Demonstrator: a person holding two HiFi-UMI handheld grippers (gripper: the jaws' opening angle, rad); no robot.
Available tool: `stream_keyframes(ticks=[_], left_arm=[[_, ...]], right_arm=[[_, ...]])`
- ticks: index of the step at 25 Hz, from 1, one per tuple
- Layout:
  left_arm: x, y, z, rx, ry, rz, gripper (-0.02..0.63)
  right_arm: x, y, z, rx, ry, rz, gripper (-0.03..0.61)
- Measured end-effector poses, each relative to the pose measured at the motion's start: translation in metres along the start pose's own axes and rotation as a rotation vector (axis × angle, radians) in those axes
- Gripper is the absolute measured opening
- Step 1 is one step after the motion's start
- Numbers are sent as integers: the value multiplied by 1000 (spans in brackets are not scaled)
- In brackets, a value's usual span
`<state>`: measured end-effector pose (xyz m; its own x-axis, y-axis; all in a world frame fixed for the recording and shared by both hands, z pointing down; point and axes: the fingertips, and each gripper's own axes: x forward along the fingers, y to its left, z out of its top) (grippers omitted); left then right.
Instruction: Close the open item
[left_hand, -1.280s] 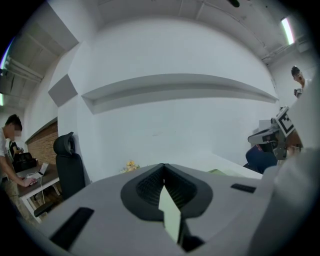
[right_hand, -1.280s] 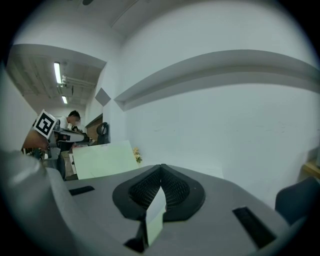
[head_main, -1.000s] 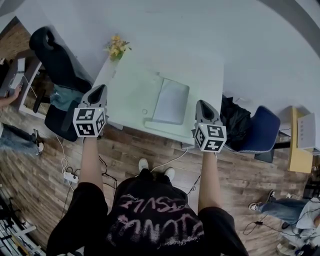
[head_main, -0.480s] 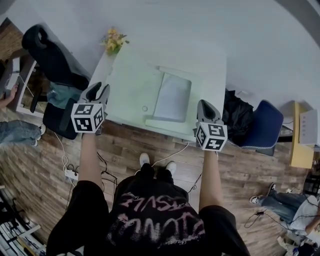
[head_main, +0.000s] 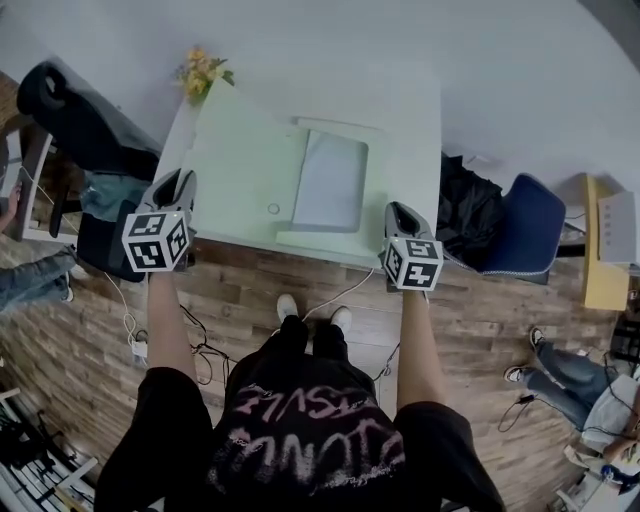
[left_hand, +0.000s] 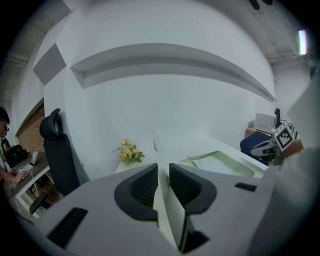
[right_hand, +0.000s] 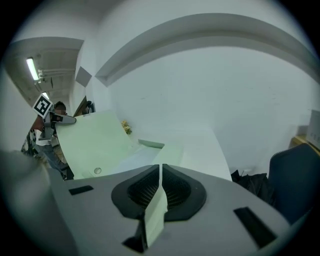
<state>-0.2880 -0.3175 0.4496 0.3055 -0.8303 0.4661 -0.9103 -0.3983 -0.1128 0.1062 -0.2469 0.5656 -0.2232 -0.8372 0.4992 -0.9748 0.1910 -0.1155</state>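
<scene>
White wall stands behind the table. On my left gripper the fingers are closing, on my right gripper opening, both empty. I should push the raised green lid down slowly.

tiny unidentifiable round mark on pale green panel

White wall, wood plank floor, black office chair left, blue chair right, ceiling strip light
</scene>
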Motion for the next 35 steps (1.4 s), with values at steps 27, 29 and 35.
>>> stream_keyframes(ticks=[27,29,35], left_arm=[[-5,-55,27,103,-23,-52,49],[-5,-64,30,113,-24,-62,46],[-6,-92,41,92,-42,-110,39]], right_arm=[[20,-1,-41,148,50,93,84],[19,0,-42,156,48,105,79],[21,0,-42,177,37,124,77]])
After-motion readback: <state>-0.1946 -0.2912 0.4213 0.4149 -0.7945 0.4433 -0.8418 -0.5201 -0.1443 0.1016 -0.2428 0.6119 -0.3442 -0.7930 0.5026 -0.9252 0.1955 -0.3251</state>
